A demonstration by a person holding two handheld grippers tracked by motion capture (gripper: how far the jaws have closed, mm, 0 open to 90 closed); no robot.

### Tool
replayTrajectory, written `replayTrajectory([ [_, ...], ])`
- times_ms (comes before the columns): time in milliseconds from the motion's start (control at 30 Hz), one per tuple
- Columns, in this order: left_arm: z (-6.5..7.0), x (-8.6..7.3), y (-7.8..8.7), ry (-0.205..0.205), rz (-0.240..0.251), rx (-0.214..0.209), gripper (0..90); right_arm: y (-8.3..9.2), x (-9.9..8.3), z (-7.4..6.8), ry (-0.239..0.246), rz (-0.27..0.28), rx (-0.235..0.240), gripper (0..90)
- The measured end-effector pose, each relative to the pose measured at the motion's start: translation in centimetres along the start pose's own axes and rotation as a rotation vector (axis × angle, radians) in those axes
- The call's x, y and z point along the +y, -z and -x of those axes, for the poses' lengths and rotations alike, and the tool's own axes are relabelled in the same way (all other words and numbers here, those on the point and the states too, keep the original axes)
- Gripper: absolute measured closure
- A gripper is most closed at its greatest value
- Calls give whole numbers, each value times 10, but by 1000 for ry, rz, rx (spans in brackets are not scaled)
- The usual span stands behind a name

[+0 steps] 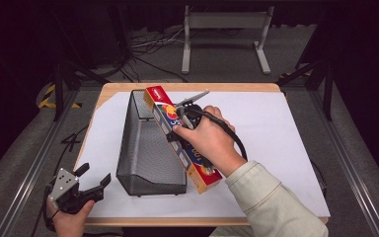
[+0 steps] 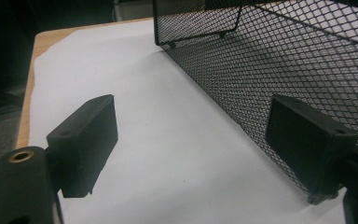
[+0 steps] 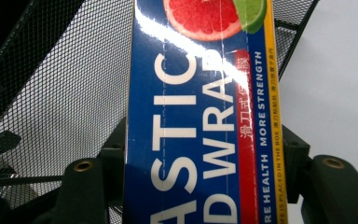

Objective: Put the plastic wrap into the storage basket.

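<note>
Near left corner of the table: the left tongs are sitting released, jaws spread with nothing between them, hovering over the white paper just beside the near left corner of the wire basket. In the left gripper view one jaw is lying close against the basket's mesh wall. Judgement: this hand is waiting where it could steady the basket.

Centre: the right tongs are grasping the plastic wrap box across its narrow width, a jaw pressing on each long side. The grip is sitting near mid-length, probably so the long box is balancing.

The box is lying along the basket's right rim, slanting from near right to far left, its far end over the basket's far right corner. Judgement: it is being lined up to go in lengthwise.
</note>
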State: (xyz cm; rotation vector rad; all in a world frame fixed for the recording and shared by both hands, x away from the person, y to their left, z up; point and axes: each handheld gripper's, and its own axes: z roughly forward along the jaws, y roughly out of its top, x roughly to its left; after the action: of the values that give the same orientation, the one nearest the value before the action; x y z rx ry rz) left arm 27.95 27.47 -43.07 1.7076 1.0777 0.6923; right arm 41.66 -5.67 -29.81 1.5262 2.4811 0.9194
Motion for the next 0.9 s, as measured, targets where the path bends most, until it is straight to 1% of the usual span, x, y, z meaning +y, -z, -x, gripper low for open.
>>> replayTrajectory([
  [167,1,0,0,-6,3,-8,176,-9,-1,-2,-1,-16,19,403],
  [233,1,0,-1,-9,0,-11,175,-13,-2,-4,-12,-19,22,402],
  [300,2,0,-1,-20,-5,-10,176,-17,-3,-5,-8,-21,24,403],
  [400,3,0,-1,-23,-2,-10,176,-23,-4,-7,-8,-32,28,403],
  [467,2,0,-1,-27,-4,-13,176,-27,-5,-8,-11,-39,24,402],
  [667,2,0,-1,-26,-6,-12,176,-36,-6,-9,9,-50,17,401],
  [700,2,0,-1,-26,-6,-12,176,-39,-7,-10,2,-54,15,401],
  [767,2,0,-1,-27,-7,-12,176,-43,-8,-9,6,-67,12,400],
  [833,2,0,-1,-27,-8,-12,176,-46,-9,-9,0,-73,6,400],
  [900,2,0,-1,-27,-8,-13,176,-49,-9,-9,5,-79,0,400],
])
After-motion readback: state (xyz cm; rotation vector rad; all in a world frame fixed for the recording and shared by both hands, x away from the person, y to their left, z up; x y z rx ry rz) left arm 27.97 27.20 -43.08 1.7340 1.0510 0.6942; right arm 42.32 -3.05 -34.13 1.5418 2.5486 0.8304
